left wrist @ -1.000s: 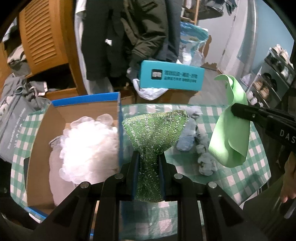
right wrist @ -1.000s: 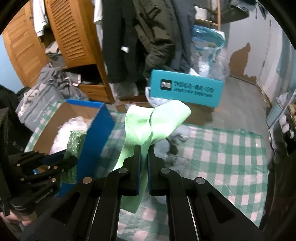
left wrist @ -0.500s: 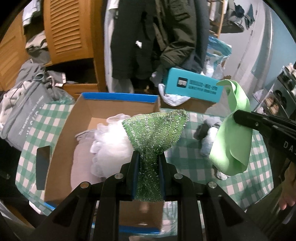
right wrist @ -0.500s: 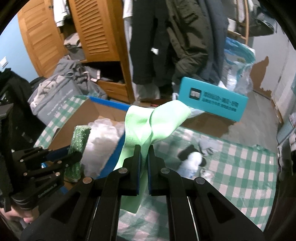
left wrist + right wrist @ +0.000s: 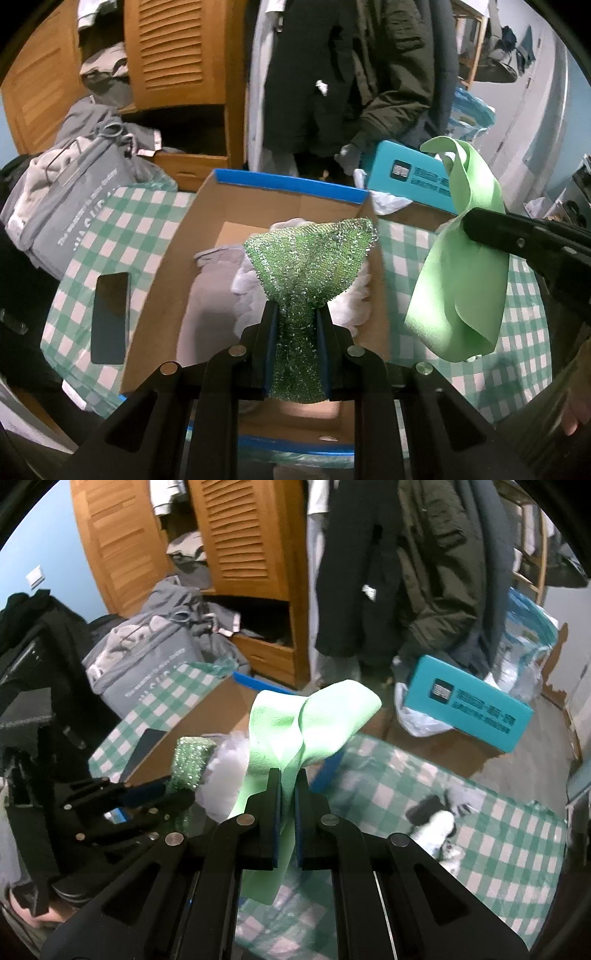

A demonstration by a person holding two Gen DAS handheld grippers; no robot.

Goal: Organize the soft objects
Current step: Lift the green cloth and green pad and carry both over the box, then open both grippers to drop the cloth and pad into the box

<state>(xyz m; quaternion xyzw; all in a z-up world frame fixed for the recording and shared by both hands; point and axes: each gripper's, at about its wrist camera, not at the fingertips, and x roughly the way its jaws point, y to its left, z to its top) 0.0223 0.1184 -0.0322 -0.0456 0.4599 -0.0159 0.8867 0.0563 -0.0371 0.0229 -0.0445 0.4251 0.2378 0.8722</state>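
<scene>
Hovering over the cardboard box (image 5: pixel 177 266), the left gripper (image 5: pixel 293 314) pinches a green scouring cloth (image 5: pixel 314 258), ready to release, while at three o'clock the right gripper (image 5: pixel 287 779) clamps a green microfiber cloth (image 5: pixel 295 720).

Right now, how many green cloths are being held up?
2. A sparkly green cloth is pinched by the left gripper above the cardboard box. A plain light-green cloth is pinched by the right gripper. More may lie hidden in the box.
</scene>
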